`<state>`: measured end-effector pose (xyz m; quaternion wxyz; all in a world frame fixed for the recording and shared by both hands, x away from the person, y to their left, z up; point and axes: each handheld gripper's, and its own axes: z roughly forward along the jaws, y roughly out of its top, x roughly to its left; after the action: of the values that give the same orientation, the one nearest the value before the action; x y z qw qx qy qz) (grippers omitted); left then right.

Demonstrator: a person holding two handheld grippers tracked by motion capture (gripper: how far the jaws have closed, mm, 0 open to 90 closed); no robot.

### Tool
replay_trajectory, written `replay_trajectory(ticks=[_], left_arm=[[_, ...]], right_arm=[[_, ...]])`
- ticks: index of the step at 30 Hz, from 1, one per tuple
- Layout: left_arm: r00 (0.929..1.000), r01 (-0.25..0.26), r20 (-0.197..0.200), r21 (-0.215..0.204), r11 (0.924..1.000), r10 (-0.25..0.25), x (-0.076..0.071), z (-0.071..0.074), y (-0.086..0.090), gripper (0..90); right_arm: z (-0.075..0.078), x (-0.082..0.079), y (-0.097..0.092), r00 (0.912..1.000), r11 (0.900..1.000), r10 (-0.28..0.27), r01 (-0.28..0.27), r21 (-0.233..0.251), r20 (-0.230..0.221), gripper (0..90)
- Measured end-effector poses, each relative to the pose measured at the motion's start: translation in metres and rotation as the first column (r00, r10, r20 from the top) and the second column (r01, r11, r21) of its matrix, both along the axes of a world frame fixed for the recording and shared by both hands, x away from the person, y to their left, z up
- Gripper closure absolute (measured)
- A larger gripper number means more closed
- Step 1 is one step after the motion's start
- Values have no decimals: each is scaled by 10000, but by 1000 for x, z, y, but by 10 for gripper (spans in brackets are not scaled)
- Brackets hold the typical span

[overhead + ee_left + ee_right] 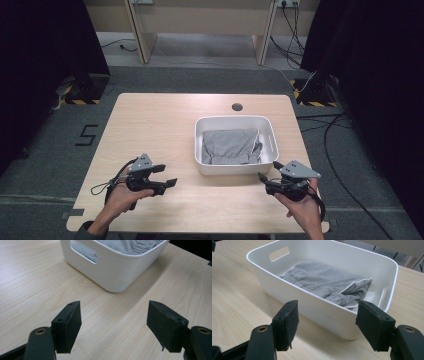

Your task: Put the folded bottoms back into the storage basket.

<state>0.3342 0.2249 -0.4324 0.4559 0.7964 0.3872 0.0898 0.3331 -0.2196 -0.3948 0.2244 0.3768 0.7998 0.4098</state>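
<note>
One white bin stands on the pale wooden surface, ahead of both claws and between them, nearer the right claw than the left claw. In it lies one folded grey garment, a ribbed band and a pale edge showing at the end nearest the right claw. From the right gripper view the bin's long near wall rises just beyond the black pads, and that wall stands between this claw and the garment; a handle slot is cut in each end wall. From the left gripper view a rounded corner of the bin sits ahead of the claw, with bare wood between the pads and one handle slot showing the grey cloth behind it. A dark round hole lies in the surface beyond the bin, well away from both claws. There are two claws, one in each hand, both over the near edge of the surface. Each claw has its jaws standing well apart, with nothing between them and nothing touched.
</note>
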Motion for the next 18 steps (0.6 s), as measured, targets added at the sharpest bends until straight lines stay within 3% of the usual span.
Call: replay_trajectory(ticks=[13,18], left_arm=[[9995,-94,-307,-80,9999,91,-6,-15,8,265],[9990,-149,-422,42,9999,151,-8,-23,9,264]], right_arm=[[-7,-11,-7,10000,9993,-39,36,364,67,313],[-10,-17,-7,10000,9995,12,-13,301,33,306]])
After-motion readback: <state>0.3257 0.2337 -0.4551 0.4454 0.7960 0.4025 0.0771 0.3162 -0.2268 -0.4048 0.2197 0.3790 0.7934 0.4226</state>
